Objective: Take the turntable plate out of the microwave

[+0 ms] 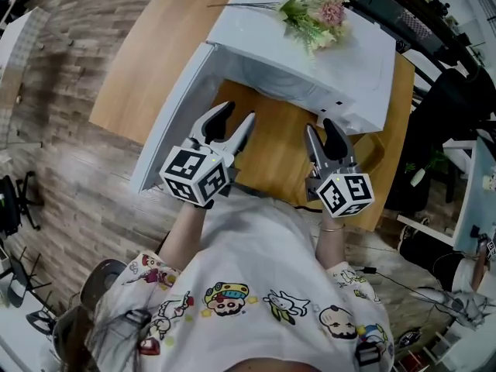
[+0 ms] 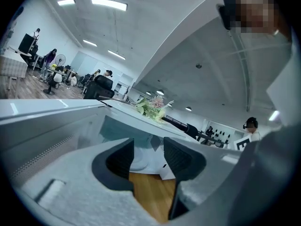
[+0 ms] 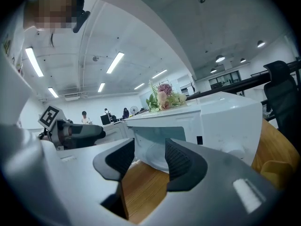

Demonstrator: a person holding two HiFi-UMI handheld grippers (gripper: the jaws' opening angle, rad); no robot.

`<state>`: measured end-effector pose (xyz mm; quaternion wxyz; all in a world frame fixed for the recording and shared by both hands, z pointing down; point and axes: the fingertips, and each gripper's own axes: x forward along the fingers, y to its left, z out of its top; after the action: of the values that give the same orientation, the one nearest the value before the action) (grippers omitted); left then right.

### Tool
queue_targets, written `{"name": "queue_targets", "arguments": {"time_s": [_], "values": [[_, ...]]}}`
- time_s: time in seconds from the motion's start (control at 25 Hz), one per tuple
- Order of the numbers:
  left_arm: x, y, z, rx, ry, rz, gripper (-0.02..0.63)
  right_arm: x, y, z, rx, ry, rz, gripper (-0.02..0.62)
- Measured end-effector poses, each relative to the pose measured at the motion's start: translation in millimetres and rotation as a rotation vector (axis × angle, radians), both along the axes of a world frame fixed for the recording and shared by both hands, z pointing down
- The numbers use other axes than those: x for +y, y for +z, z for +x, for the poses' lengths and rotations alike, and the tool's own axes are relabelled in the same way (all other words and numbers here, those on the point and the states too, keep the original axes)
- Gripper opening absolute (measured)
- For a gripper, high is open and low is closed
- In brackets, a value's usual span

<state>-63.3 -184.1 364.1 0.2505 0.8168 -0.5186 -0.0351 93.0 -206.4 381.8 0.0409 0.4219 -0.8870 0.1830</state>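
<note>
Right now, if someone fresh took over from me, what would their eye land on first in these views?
The white microwave on the wooden table, its door swung wide open to the left, with flowers lying on top. In front of the open cavity, the left gripper and right gripper hang side by side, fingers apart and empty; the turntable plate sits inside, untouched.

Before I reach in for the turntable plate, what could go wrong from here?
1. The open door stands close beside the left tongs; a swing that way may knock it.
2. The turntable plate looks smooth and lies inside the microwave; the right tongs, open and empty like the left, could slip on its rim.
3. The flowers lie loose on top; a bump might shake them off.
</note>
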Motion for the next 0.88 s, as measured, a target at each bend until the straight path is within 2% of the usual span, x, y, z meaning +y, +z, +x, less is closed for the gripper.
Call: {"name": "queue_targets", "arguments": {"time_s": [0.36, 0.88], "values": [[-19, 9, 6, 0.025, 0.082, -0.049, 0.195, -6, 7, 3, -0.006, 0.091, -0.048, 0.199], [-34, 35, 16, 0.062, 0.122, -0.112, 0.195, -10, 24, 5, -0.021, 0.142, -0.089, 0.196]]}}
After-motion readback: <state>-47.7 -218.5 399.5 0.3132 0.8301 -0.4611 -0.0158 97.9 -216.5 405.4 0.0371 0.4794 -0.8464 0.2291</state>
